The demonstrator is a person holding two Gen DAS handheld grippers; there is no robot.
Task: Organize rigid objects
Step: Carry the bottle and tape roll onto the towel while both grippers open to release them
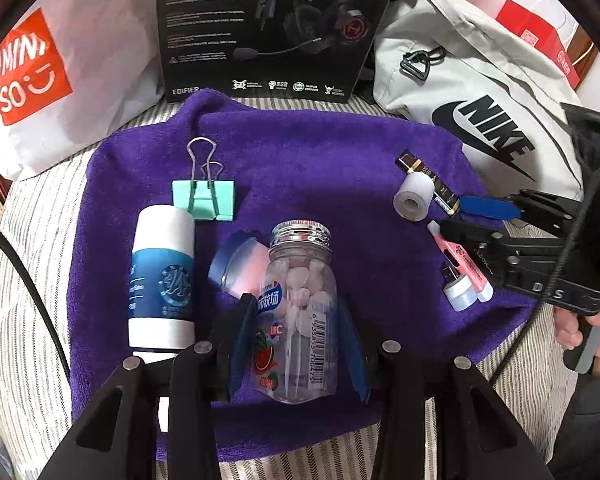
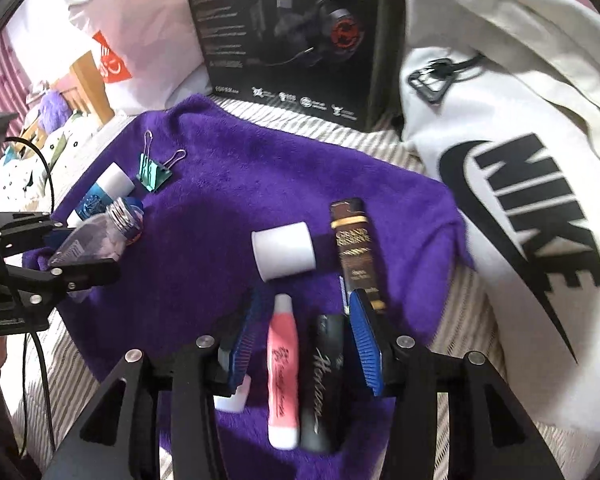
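Observation:
A clear candy bottle (image 1: 300,304) with a silver screw cap sits between the blue pads of my left gripper (image 1: 298,344), which is shut on its sides over the purple towel (image 1: 320,160). From the right wrist view, the bottle (image 2: 96,240) is tilted in that gripper (image 2: 66,252). My right gripper (image 2: 304,340) stands open, with a pink tube (image 2: 282,368) and a black tube (image 2: 326,368) lying between its fingers. A white cap (image 2: 284,250) and a brown stick box (image 2: 354,252) lie just beyond them. In the left wrist view my right gripper (image 1: 472,216) reaches in from the right edge.
On the towel's left lie a green binder clip (image 1: 203,200), a white-and-blue tube (image 1: 162,284) and a blue-pink lid (image 1: 236,264). A white USB item (image 1: 458,286) lies beside the pink tube. A black headset box (image 1: 268,28), a Nike bag (image 1: 480,112) and a Miniso bag (image 1: 52,68) border the back.

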